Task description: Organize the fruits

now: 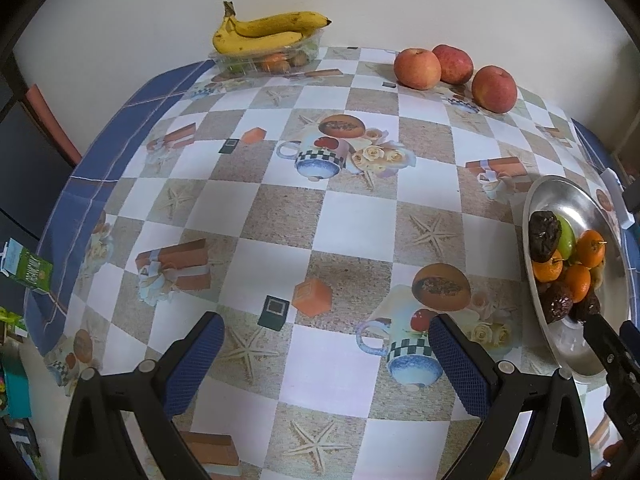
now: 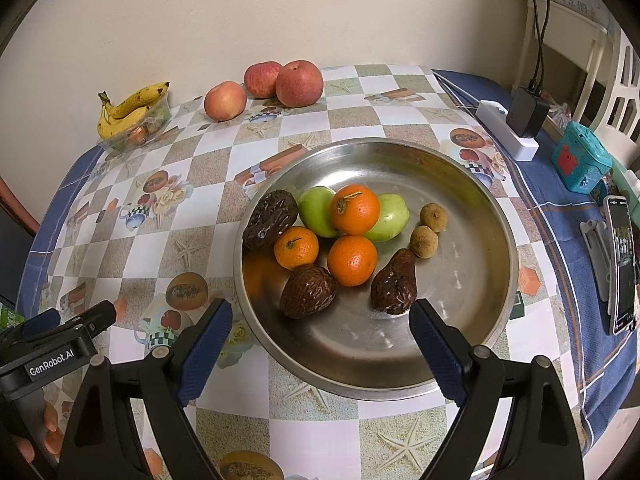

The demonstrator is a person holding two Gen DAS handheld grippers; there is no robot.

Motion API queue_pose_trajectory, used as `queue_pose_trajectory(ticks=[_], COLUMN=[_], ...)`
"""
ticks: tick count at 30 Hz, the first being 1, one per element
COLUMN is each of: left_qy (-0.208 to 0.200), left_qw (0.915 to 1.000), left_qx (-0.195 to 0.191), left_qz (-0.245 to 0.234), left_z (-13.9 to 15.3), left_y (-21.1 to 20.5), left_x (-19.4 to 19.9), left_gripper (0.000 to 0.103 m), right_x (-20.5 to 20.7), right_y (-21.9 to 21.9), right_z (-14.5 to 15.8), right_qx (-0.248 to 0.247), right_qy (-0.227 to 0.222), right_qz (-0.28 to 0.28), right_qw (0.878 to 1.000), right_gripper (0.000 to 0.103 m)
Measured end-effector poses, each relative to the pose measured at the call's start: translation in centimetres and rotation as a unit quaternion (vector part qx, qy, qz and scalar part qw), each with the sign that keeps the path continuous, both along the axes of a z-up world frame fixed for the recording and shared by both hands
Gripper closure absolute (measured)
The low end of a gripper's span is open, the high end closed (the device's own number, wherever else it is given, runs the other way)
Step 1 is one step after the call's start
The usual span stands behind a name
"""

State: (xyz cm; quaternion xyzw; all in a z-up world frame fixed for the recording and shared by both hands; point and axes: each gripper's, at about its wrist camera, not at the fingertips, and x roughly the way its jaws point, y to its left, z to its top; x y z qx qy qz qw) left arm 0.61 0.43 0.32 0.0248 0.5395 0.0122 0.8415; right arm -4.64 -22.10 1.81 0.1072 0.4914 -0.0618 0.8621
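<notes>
Currently, left to right: your left gripper [image 1: 326,354], jaws spread, holding nothing, over the tablecloth [image 1: 320,220]; bananas [image 2: 130,110] on a clear tray; three apples [image 2: 266,86] by the wall; your right gripper [image 2: 322,338], jaws spread, at the steel bowl [image 2: 480,280] holding oranges [image 2: 354,208], green fruits and wrinkled dark fruits

Left wrist view: low over the checkered patterned tablecloth [image 1: 320,220], facing the far wall. Right wrist view: close above the round steel bowl [image 2: 472,200]. Shared: that bowl [image 1: 560,200], at 3 o'clock in the left view, and three red apples [image 2: 264,88] at 12 o'clock.

"GenRobot.AI" on left gripper [image 2: 72,326]
</notes>
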Motion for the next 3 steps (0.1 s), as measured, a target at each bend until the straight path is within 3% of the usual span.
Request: queue_pose_trajectory(ticks=[3], left_qy=[-0.007], left_qw=[0.9999], left_qx=[0.009], left_qz=[0.002], left_z=[0.21], left_y=[-0.03], left_x=[-0.15], left_gripper=[0.0], right_x=[0.02], right_y=[0.01], right_z=[-0.01], right_qx=[0.0], right_qy=[0.0], right_qz=[0.0], right_qw=[1.0], right_gripper=[0.013])
